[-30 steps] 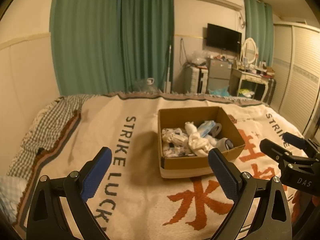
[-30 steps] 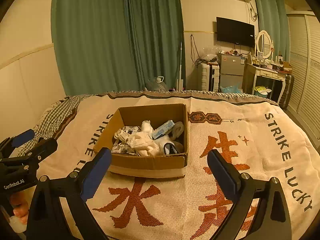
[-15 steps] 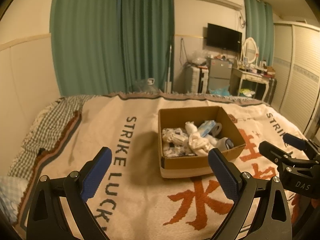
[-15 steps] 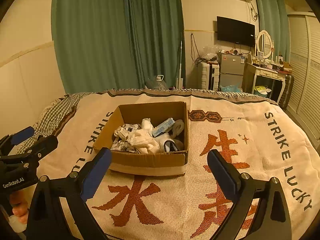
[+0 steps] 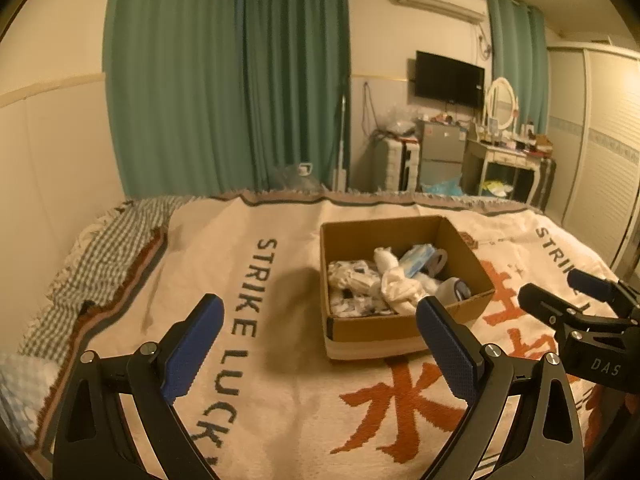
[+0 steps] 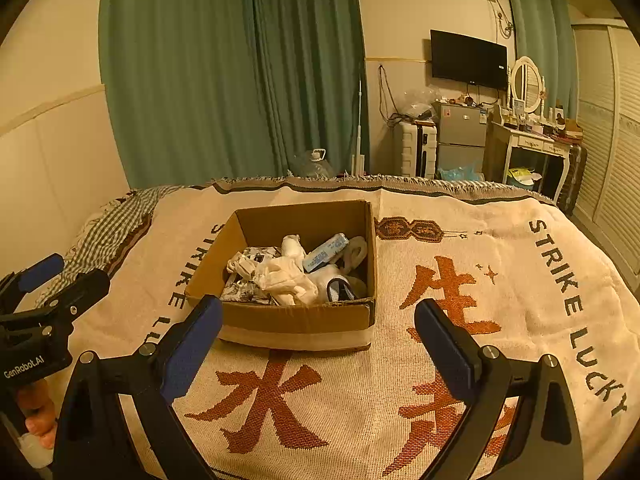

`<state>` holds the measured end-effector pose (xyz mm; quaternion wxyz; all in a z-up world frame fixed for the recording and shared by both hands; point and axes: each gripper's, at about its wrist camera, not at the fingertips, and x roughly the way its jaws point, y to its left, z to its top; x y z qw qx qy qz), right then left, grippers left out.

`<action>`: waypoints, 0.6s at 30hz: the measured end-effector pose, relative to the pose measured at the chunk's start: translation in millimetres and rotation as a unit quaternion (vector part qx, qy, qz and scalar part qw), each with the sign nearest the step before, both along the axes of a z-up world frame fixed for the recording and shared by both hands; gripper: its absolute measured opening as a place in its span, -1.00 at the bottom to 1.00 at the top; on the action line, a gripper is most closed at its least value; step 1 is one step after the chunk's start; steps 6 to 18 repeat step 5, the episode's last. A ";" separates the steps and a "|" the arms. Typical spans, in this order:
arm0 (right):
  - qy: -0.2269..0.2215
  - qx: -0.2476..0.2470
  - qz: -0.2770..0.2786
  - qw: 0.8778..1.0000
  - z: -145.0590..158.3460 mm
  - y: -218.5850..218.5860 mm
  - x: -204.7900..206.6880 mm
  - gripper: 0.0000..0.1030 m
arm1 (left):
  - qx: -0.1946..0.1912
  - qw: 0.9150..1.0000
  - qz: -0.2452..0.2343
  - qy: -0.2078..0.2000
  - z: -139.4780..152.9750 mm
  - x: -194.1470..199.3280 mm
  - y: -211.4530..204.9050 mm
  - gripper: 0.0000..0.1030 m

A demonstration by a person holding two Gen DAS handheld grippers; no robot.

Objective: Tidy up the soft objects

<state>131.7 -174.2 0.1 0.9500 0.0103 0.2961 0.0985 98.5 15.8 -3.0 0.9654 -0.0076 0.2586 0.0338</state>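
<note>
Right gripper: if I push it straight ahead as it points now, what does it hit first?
Most likely the cardboard box: the open right gripper points at its near wall, above the blanket. Depth is uncertain; nothing else seems to intervene.

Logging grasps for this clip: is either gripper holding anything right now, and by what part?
Nothing is held. The left gripper and right gripper are both open and empty, short of the box.

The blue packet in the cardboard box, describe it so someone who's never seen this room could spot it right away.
On the bed's cream blanket sits an open cardboard box of soft things. The blue packet lies toward the box's back, tilted among them, beside a pale roll. It is the only flat-sided, pale blue printed item; its neighbours are mostly white, crumpled cloth.
</note>
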 end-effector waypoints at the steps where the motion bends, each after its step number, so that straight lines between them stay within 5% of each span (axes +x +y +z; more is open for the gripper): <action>1: 0.000 0.000 0.000 1.000 -0.3 0.0 0.1 0.88 | 0.000 1.000 0.001 0.000 -0.1 -0.1 -0.1 0.91; 18: 0.002 0.001 -0.002 1.000 -1.7 -0.5 0.6 0.88 | -0.005 1.000 0.005 -0.003 0.8 -1.3 1.1 0.91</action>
